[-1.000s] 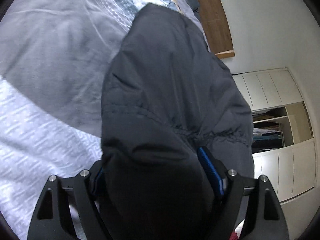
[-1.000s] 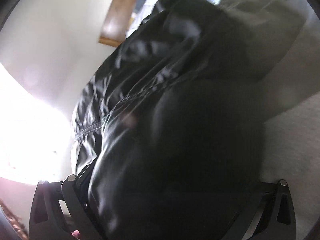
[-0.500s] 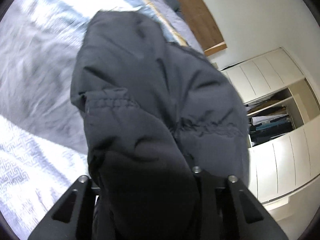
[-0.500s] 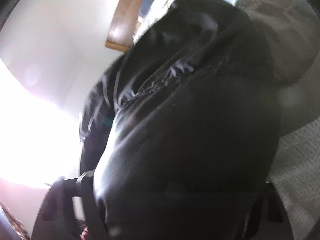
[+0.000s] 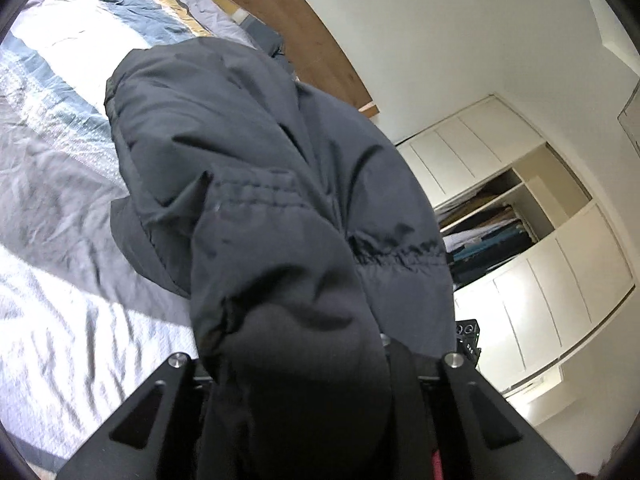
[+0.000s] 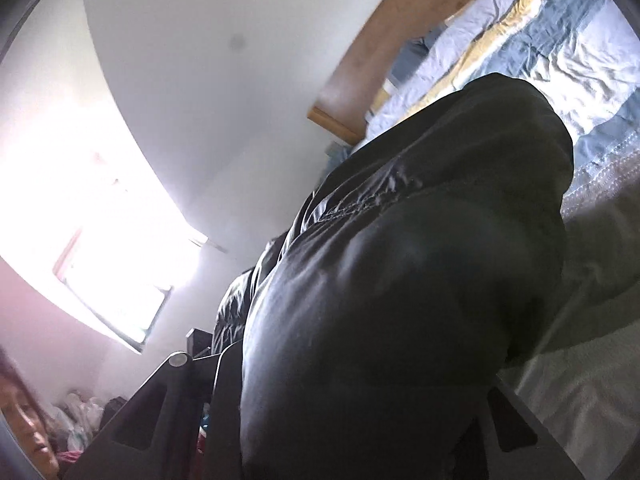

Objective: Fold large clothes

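Observation:
A large dark puffy jacket [image 5: 256, 168] lies lengthwise on the bed [image 5: 60, 160], its near end raised off the cover. My left gripper [image 5: 296, 368] has a thick bunch of that near end between its jaws, which are closing; the fabric hides the pads. In the right wrist view the same jacket [image 6: 440, 220] fills the middle. My right gripper [image 6: 360, 380] is also closing on a fat fold of it, fingertips buried in the cloth. The jacket's far end still rests on the striped cover [image 6: 580, 60].
A wooden headboard [image 5: 304, 28] stands at the bed's far end. A white wardrobe [image 5: 520, 240] with an open shelf of folded clothes is on the right. A bright window [image 6: 100, 220] glares on the left, and a person [image 6: 24, 432] is at the lower left edge.
Both grippers went from wide open around the jacket's near end to closed on it. Both have risen, lifting that end, so more of the bed and room shows.

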### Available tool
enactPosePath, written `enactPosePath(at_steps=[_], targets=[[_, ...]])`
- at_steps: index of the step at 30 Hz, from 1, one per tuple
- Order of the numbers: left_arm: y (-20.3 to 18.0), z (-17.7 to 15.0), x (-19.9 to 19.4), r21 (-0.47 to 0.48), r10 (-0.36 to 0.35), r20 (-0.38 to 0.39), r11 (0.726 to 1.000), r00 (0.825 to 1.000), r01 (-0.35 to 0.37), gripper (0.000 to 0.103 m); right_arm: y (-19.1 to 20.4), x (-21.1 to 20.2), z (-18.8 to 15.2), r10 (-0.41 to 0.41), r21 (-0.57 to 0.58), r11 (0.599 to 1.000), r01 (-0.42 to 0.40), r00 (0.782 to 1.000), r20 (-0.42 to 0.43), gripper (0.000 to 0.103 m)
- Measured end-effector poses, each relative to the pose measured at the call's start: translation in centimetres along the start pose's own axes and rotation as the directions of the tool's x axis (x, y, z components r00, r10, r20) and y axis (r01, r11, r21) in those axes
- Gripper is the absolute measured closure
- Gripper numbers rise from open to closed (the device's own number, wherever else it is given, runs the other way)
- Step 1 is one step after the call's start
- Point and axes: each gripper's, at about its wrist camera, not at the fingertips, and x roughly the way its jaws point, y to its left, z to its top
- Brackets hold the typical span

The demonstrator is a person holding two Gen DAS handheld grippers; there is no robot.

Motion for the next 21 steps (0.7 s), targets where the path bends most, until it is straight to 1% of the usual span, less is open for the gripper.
enactPosePath(at_steps=[1,2,3,4,6,8,9,10,11,12,13,14,15,17,18,19,21], targets=[[0.2,-0.8,0.1,-0.009,0.013,-0.009,1.0,1.0,-0.013,0.085,-0.5,-0.3,-0.5,-0.013,0.01,1.0,0.013,1.0,-0.009,0.076],[1.0,-1.4,0.0,-0.018,0.041,-0.024,0.999,0.999,-0.042,0.085,-1.1,0.3,-1.4,-0.033,0.026,0.999,0.034,0.999,-0.024,0.076],[2.4,-2.2,0.6,-0.038,0.085,-0.05,0.995,0.995,-0.087,0.085,-2.1,0.6,-2.2,-0.059,0.045,0.997,0.061,0.997,-0.042,0.076],[3.4,-2.7,1.1,-0.046,0.124,-0.068,0.991,0.99,-0.127,0.084,-3.4,1.0,-3.2,-0.1,0.067,0.992,0.104,0.993,-0.064,0.076],[5.6,-3.5,1.4,-0.061,0.225,-0.095,0.971,0.97,-0.231,0.082,-5.7,1.4,-4.8,-0.16,0.118,0.978,0.171,0.982,-0.096,0.076],[6.9,-3.7,0.9,-0.079,0.261,-0.103,0.96,0.96,-0.269,0.075,-6.9,1.0,-5.6,-0.192,0.148,0.968,0.203,0.978,-0.086,0.074],[7.7,-3.6,0.4,-0.097,0.273,-0.109,0.954,0.956,-0.284,0.072,-7.4,0.5,-5.7,-0.206,0.164,0.962,0.217,0.975,-0.081,0.068],[8.0,-3.5,0.0,-0.096,0.285,-0.118,0.95,0.951,-0.297,0.069,-7.8,0.3,-5.9,-0.234,0.173,0.954,0.245,0.969,-0.083,0.059],[8.1,-3.4,-0.3,-0.094,0.304,-0.127,0.944,0.944,-0.316,0.064,-8.0,-0.8,-5.7,-0.272,0.166,0.945,0.283,0.959,-0.086,0.054],[8.2,-3.3,-0.8,-0.084,0.333,-0.139,0.934,0.933,-0.346,0.062,-8.1,-1.5,-5.6,-0.335,0.145,0.927,0.346,0.937,-0.094,0.043],[8.3,-3.1,-1.2,-0.065,0.359,-0.144,0.927,0.922,-0.371,0.059,-7.9,-1.7,-5.6,-0.372,0.136,0.914,0.383,0.923,-0.098,0.033],[8.4,-2.6,-1.6,-0.053,0.383,-0.142,0.918,0.913,-0.393,0.057,-7.9,-2.1,-5.5,-0.414,0.135,0.896,0.424,0.905,-0.094,0.029],[8.6,-2.3,-2.1,-0.054,0.403,-0.136,0.909,0.905,-0.413,0.056,-7.8,-2.7,-5.2,-0.442,0.137,0.882,0.45,0.893,-0.086,0.026],[9.3,-1.6,-3.6,-0.065,0.413,-0.118,0.904,0.903,-0.422,0.055,-7.6,-4.0,-4.9,-0.485,0.132,0.862,0.49,0.872,-0.069,0.022],[9.5,-1.0,-5.2,-0.075,0.423,-0.095,0.899,0.901,-0.431,0.055,-7.5,-4.8,-4.9,-0.518,0.128,0.844,0.521,0.853,-0.059,0.016],[9.6,0.4,-6.2,-0.081,0.434,-0.078,0.894,0.897,-0.44,0.055,-7.2,-5.5,-4.7,-0.562,0.115,0.818,0.564,0.825,-0.05,0.014],[9.1,0.6,-9.0,-0.089,0.496,-0.034,0.863,0.868,-0.497,0.055,-6.4,-7.1,-5.4,-0.624,0.095,0.776,0.623,0.781,-0.028,0.014]])
